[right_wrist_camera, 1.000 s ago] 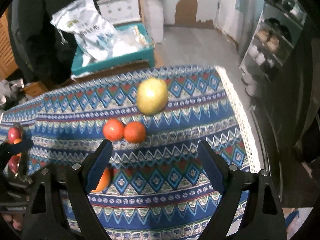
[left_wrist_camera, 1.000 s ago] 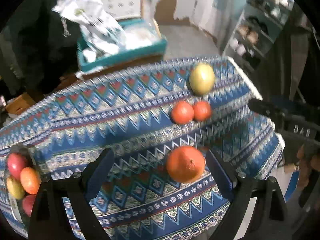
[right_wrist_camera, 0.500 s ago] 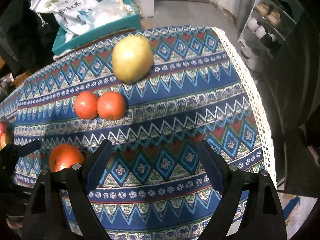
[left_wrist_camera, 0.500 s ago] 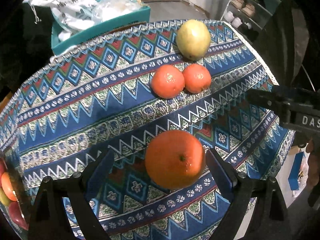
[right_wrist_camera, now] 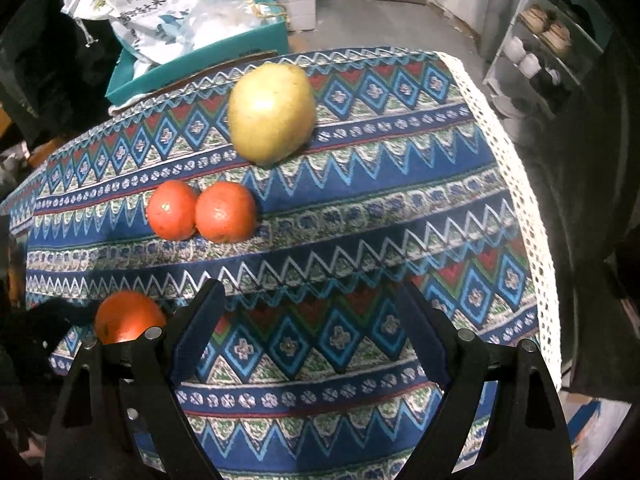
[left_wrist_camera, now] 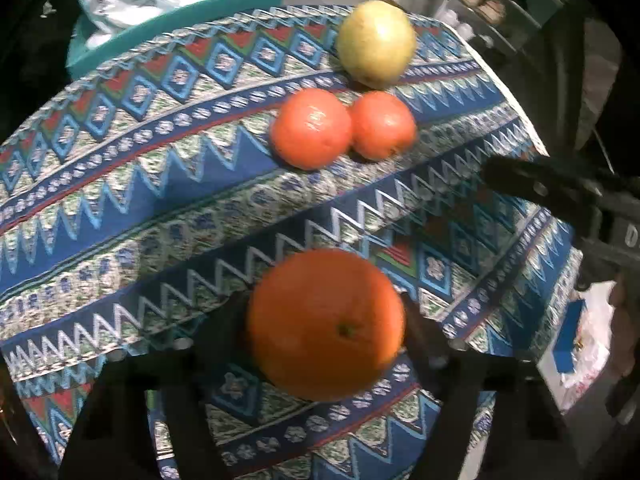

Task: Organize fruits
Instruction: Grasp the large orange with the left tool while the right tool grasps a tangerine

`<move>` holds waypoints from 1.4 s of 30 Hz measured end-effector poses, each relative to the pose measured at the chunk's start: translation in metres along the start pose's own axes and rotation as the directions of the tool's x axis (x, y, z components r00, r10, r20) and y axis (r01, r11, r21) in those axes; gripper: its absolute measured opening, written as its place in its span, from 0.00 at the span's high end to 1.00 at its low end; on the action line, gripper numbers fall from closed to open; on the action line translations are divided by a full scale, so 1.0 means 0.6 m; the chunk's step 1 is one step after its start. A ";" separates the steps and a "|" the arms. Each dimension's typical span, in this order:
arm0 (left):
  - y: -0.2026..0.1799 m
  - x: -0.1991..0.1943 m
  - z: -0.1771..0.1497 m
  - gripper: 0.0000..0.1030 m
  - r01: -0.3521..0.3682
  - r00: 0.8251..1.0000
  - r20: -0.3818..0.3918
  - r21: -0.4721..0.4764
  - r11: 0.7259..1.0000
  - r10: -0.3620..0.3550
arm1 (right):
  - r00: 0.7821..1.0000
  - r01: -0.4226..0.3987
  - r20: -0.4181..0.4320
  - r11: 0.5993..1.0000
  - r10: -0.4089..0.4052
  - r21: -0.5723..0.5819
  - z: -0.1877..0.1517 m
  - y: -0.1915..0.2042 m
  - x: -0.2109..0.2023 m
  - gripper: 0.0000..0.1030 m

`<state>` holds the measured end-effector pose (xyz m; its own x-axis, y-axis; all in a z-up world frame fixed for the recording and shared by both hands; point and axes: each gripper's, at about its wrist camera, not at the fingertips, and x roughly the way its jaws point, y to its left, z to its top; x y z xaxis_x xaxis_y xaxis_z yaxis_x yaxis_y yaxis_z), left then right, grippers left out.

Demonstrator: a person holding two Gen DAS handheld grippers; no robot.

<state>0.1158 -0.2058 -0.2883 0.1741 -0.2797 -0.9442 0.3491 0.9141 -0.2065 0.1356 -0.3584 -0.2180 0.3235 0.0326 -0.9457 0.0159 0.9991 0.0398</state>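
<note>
From my left gripper [left_wrist_camera: 324,324], the big change over the last second is how the orange [left_wrist_camera: 325,323] has swollen in the frame: a second ago it sat small and well ahead of the fingers, and now it fills the gap between them, both fingers flanking it on the patterned tablecloth [left_wrist_camera: 120,208]. The picture is smeared with motion, and I cannot tell whether the pads are touching the peel yet; the jaws look spread about as wide as the fruit, not yet clamped. I judge the pick is about to happen, so the orange is the next fruit to be sorted.

Further back in this view, the two tangerines [left_wrist_camera: 344,128] lie touching each other, with the yellow-green pear [left_wrist_camera: 376,42] just beyond them. At the right edge I catch my other tool as a dark bar, which is all this camera gives me of it.

My right gripper [right_wrist_camera: 312,320] has dipped closer to the cloth too, and its jaws stand wide apart with nothing between them but fabric. This camera gives what the left cannot: the orange [right_wrist_camera: 128,316] seen from the side at lower left, sitting on the cloth near the table's front edge, with a dark finger reaching beside it. It also shows the teal box [right_wrist_camera: 200,56] with the printed bag [right_wrist_camera: 136,12] behind the table.
</note>
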 end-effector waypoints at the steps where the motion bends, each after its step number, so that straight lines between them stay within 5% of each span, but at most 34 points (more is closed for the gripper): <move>1: -0.005 -0.001 0.000 0.32 -0.010 1.000 0.008 0.011 1.000 0.010 | 1.000 -0.010 0.003 1.000 0.010 -0.005 0.003 0.003 0.002 0.16; 7: -0.003 -0.004 0.002 0.32 -0.065 0.997 0.039 0.028 0.997 0.064 | 0.999 -0.053 0.007 0.998 0.054 -0.037 0.022 0.020 0.033 0.16; 26: 0.140 -0.069 0.027 0.32 -0.118 0.983 0.123 -0.143 0.983 0.136 | 0.991 -0.131 -0.018 0.990 0.131 -0.044 0.075 0.058 0.105 0.24; 29: 0.151 -0.075 0.024 0.32 -0.113 0.983 0.122 -0.159 0.981 0.133 | 0.986 -0.166 -0.029 0.986 0.165 -0.021 0.079 0.053 0.107 0.33; 32: 0.152 -0.078 0.022 0.32 -0.114 0.983 0.122 -0.162 0.980 0.134 | 0.973 -0.227 -0.039 0.974 0.227 0.000 0.082 0.055 0.108 0.58; 42: 0.141 -0.107 0.013 0.32 -0.120 0.978 0.152 -0.153 0.981 0.143 | 0.993 -0.119 -0.001 0.991 0.119 -0.065 0.070 0.077 0.081 0.58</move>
<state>0.1414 -0.1127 -0.2430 0.3600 -0.1873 -0.9140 0.1806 0.9751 -0.1288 0.1918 -0.3120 -0.2483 0.3217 0.1516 -0.9346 -0.0842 0.9878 0.1313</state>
